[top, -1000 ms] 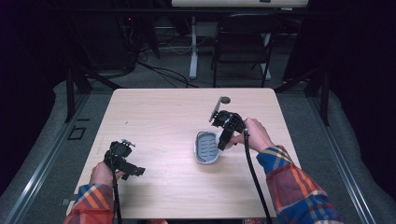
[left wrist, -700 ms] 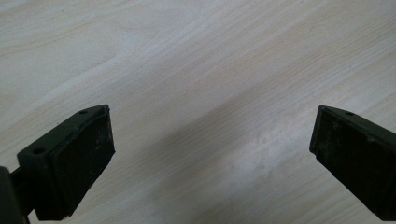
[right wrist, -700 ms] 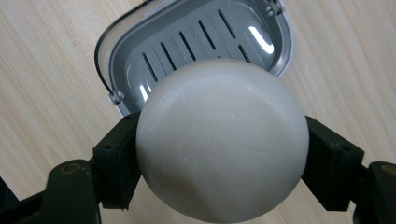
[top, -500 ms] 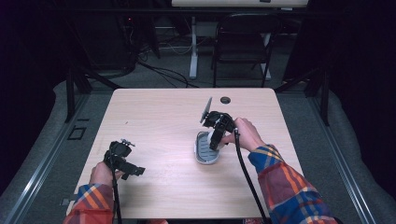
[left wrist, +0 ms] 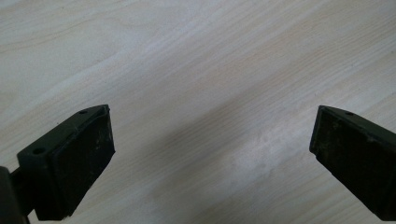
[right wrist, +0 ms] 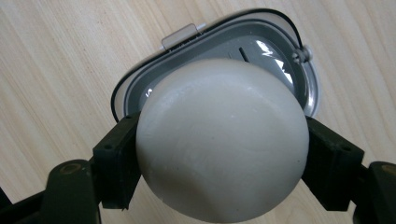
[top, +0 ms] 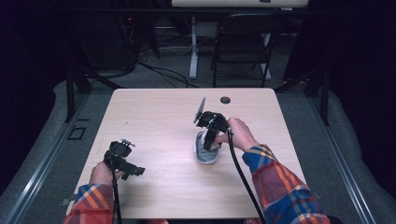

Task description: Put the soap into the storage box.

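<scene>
Near the table's (top: 154,116) front edge, the left gripper (top: 133,171) is held low over bare wood, its jaws spread wide with nothing between them. Farther in, toward the middle, the right gripper (top: 209,140) is pointed down, and a round white soap bar (right wrist: 222,140) is pinched between its jaws. The bar is held just above an open grey soap dish (right wrist: 280,51), which is set on the tabletop directly beneath it.

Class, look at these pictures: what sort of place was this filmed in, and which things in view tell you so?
Probably a recording studio or lab set-up, not a home. Dark curtains surround a lone wooden table, cables trail across the floor behind it near a folding chair, and a person works with a hand-held gripper in each hand.
</scene>
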A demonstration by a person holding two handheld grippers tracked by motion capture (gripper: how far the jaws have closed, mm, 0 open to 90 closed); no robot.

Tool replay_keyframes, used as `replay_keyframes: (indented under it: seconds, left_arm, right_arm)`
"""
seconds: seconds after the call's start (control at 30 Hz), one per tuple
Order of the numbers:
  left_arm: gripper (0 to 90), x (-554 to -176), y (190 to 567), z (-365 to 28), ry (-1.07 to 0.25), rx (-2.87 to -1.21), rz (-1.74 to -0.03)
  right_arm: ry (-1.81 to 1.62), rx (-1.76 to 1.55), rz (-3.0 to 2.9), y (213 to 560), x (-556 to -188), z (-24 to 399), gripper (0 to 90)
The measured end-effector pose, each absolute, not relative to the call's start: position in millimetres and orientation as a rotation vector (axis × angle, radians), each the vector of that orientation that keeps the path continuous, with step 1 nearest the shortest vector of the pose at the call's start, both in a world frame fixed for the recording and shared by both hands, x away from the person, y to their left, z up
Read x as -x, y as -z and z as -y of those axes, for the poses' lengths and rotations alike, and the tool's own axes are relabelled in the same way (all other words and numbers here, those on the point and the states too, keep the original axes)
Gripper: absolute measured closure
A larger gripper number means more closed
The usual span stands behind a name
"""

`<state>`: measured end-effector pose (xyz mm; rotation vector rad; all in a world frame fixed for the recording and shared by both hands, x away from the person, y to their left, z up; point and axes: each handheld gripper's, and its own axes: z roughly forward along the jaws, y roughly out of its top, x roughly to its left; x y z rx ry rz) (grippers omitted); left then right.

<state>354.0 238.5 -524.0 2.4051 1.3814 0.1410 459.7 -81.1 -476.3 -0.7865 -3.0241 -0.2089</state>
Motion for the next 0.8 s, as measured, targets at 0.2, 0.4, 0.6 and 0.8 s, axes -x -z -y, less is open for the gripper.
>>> replay_keyframes:
  seconds: [0.2, 0.4, 0.6, 0.8]
  left_arm:
    - [0.0, -354, 524, -238, -0.145, -2.411, -1.376]
    - [0.0, -354, 524, -238, -0.142, -2.412, -1.379]
    - [0.0, -353, 524, -239, -0.144, -2.412, -1.380]
    - [0.0, -354, 524, -239, -0.142, -2.415, -1.382]
  right_arm:
    - [0.202, 0.782, 3.021, 482, -460, 77, 23.9]
    - [0.187, 0.777, 3.026, 486, -462, 75, 23.9]
    - [0.172, 0.775, 3.034, 491, -462, 74, 23.9]
    - [0.159, 0.771, 3.041, 496, -463, 76, 23.8]
